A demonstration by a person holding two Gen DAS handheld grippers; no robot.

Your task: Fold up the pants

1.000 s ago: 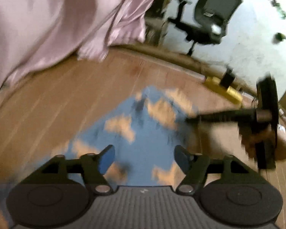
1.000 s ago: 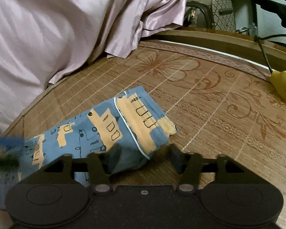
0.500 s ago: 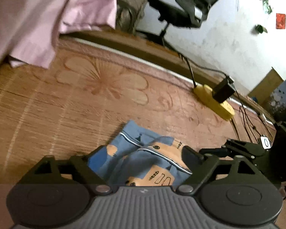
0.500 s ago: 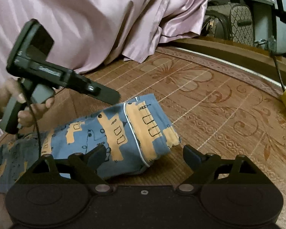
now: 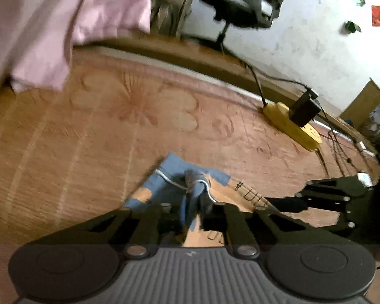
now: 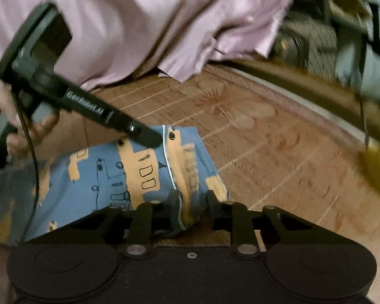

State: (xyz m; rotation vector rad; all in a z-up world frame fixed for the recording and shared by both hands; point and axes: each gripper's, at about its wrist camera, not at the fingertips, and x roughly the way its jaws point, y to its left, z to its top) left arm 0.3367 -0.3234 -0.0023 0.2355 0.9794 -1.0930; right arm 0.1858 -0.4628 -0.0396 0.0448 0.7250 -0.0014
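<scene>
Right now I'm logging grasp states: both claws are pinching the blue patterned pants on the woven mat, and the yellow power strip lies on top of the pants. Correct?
Not quite. The yellow power strip lies on the woven mat near its far edge, well apart from the pants, as the left wrist view shows. The rest holds: the left claw and right claw each pinch the cloth.

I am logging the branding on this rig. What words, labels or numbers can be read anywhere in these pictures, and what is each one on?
"Genrobot.AI", blurred, so the reading is a best guess: white letters along the black arm of the left gripper, in the right wrist view.
A small pale emblem on the left gripper's ribbed grey body: a mark, not text.
The red sign on the wall: too small to read.
The pants carry drawn pictures only, no words.
</scene>
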